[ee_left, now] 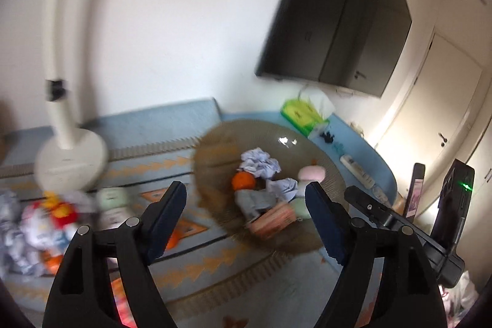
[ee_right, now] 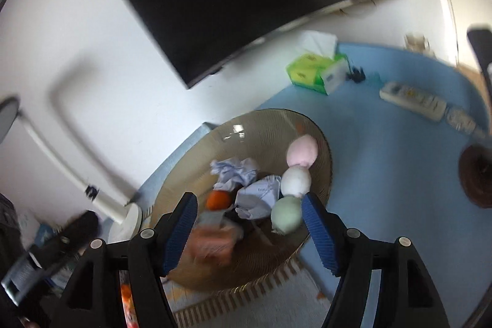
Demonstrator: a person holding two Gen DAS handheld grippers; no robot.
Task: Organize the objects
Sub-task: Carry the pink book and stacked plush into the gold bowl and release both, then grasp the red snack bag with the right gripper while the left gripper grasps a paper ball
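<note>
Two claws are seen above a wide ribbed glass bowl (ee_right: pixel 323 149) that stands on the patterned mat near the counter's far edge, against the wall. The left claw (ee_left: pixel 246 202) is spread with nothing between its pads, and the right claw (ee_right: pixel 249 214) is likewise spread and empty. Inside the bowl are gathered crumpled paper balls (ee_right: pixel 236 171), an orange fruit (ee_right: pixel 218 200), a pink pouch (ee_right: pixel 303 149), a white pouch (ee_right: pixel 295 181), a green pouch (ee_right: pixel 287 215) and a pinkish packet (ee_right: pixel 212 242), blurred. The step in hand is judged to be a drop just made into the bowl, with collection only partly done: a heap of loose things (ee_left: pixel 46 220) is left at the counter's left edge, beside a lamp base (ee_left: pixel 70 162). For the next move, a swing back toward that heap is called for, with one item singled out from the clutter and the lamp avoided. A green tissue box (ee_right: pixel 310 71) and a remote control (ee_right: pixel 412 100) lie on the blue part of the counter toward its far right corner. Print is visible on the tissue box and on one paper ball, but no writing can be read through the blur.
</note>
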